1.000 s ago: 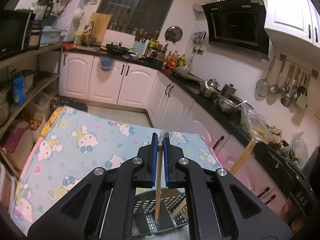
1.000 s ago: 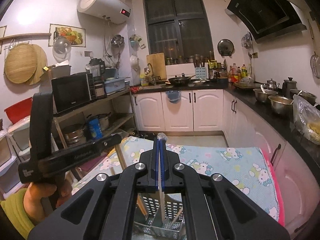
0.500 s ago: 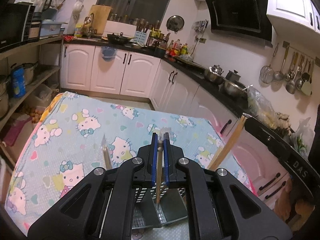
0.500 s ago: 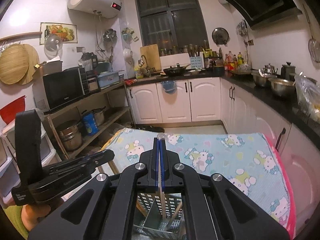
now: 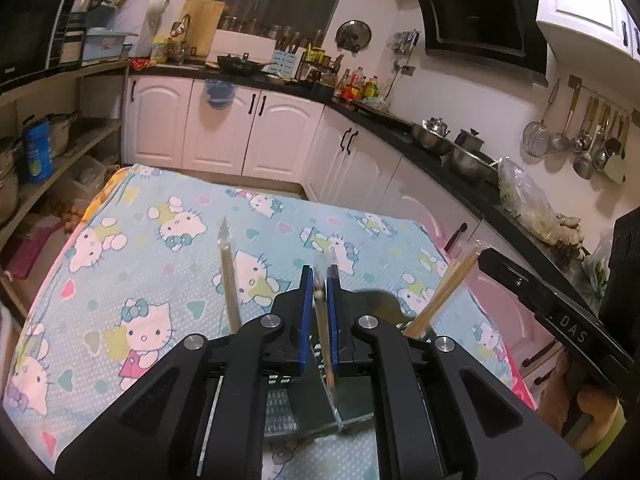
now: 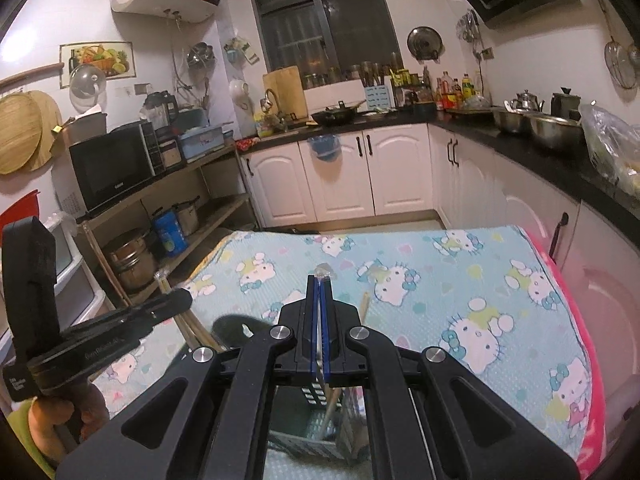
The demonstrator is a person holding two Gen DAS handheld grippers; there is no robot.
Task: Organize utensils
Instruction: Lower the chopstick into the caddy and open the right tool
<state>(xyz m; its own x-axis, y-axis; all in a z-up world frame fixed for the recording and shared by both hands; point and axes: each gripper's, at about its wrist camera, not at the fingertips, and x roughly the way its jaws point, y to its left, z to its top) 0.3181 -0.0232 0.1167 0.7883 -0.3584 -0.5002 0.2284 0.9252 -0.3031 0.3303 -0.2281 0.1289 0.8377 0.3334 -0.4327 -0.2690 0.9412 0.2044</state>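
While looking down along the left gripper (image 5: pixel 319 280), finding its blue pads (image 5: pixel 306 312) clenching tight on a slender utensil (image 5: pixel 326 352), with no gap showing on either side. Holding that utensil close to upright, with its lower end reaching down into the perforated basket (image 5: pixel 280 408), itself sitting at the near edge of the cartoon-cat tablecloth (image 5: pixel 160 248). Also seeing a clear-tipped piece (image 5: pixel 229 280) standing up on the left of the basket and a pair of wooden chopsticks (image 5: pixel 440 296) leaning out to the right. Not telling which compartment each is occupying, the black frame hiding the basket's inside.

Looking along the right gripper (image 6: pixel 319 292), finding it likewise clenching, pads pressing on a thin utensil (image 6: pixel 322 271) whose rounded clear tip is poking out just past the fingertips. Hanging directly over the same basket, with that utensil pointing down towards it; not making out whether its end is touching the bottom. Spotting a wooden stick (image 6: pixel 364 306) leaning just right of the pads. Far left, seeing a hand (image 6: pixel 60 416) gripping the other tool's handle, wooden chopsticks rising beside its tip.
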